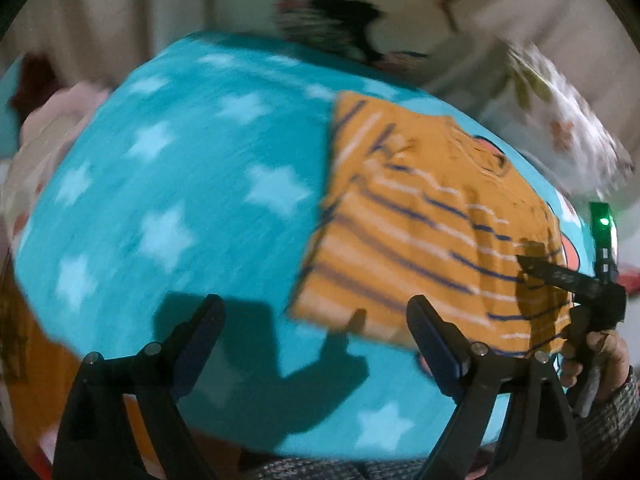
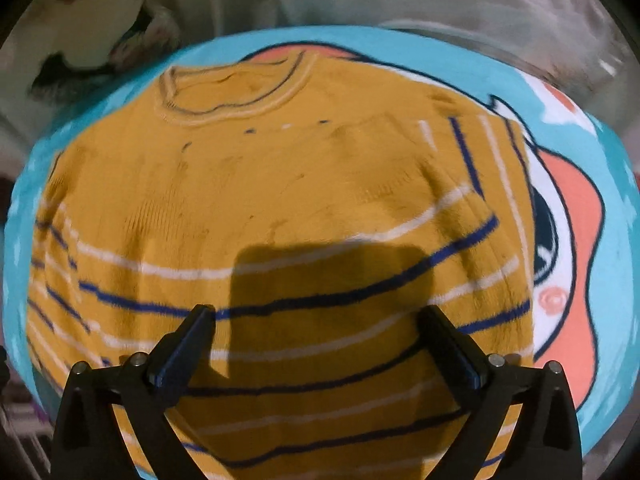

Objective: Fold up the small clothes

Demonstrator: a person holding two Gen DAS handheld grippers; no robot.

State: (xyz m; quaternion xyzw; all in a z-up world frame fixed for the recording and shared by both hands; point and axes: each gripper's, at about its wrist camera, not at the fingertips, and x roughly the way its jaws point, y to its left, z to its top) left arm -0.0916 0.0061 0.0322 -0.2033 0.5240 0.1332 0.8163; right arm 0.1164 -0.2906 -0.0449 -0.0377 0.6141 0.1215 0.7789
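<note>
1. Both tools hang empty over the bed. The left gripper (image 1: 316, 312) has its jaws spread wide with nothing between them but the teal star blanket (image 1: 192, 168). The right gripper (image 2: 320, 320) is just as wide and also grips nothing, though cloth shows in the gap beneath it.

2. The mustard striped sweater (image 2: 260, 200) lies flat on the blanket, collar (image 2: 236, 96) at the far edge and both sides turned in, so it reads as a tidy rectangle. To my eye it is partly folded, with the bottom-to-collar fold left to do.

3. What could go wrong: the knit looks thick and soft. If a pad catches only the top layer when it closes, the tucked-in side would probably pull open and undo the shape.

4. A second risk: the left wrist picture is blurred, so that hand seems to be swinging fast. A jaw dragging across the hem could skew the whole piece on the fuzzy blanket.

5. Positions: the sweater sits directly below the right jaws, its lower stripes running between them. From the left gripper it lies off to the right, its near corner just beyond that side's finger. The person's right hand (image 1: 596, 360) holds its tool at the sweater's edge.
</note>
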